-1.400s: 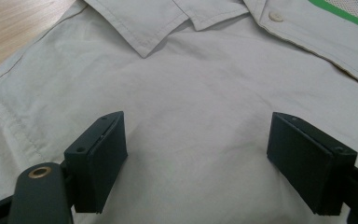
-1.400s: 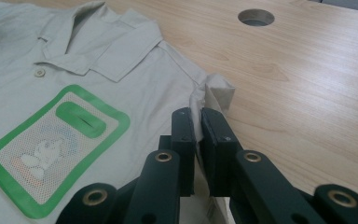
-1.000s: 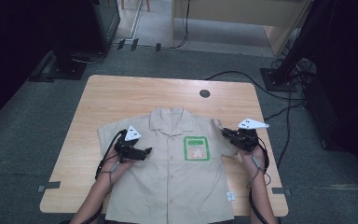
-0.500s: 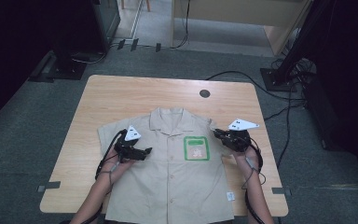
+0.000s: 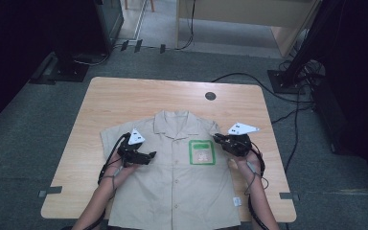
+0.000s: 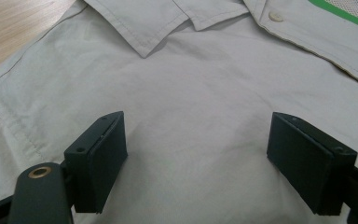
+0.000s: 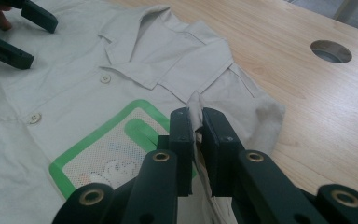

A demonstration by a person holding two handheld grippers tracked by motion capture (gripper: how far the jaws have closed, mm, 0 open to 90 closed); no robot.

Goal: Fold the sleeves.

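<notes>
A beige short-sleeved shirt (image 5: 177,187) lies front up on the wooden table (image 5: 139,98), collar toward the far side. On its chest is a green-edged pocket patch (image 5: 201,152). My right gripper (image 5: 219,139) is at the shirt's right shoulder, shut on a raised fold of the sleeve cloth (image 7: 196,109), which sticks up between the jaws of the right gripper (image 7: 196,122). My left gripper (image 5: 150,155) rests over the shirt's left chest. In the left gripper view, the left gripper (image 6: 198,128) stands open with only flat cloth (image 6: 191,79) beneath.
A round cable hole (image 5: 210,96) sits near the table's far edge, also in the right gripper view as the hole (image 7: 331,51). Bare wood lies left, right and beyond the shirt. Cables (image 5: 292,120) run on the floor at the right. A dark stand (image 5: 72,62) is at the far left.
My right gripper has moved left toward the shirt's middle, drawing the right sleeve inward with it. The left gripper has stayed where it was.
</notes>
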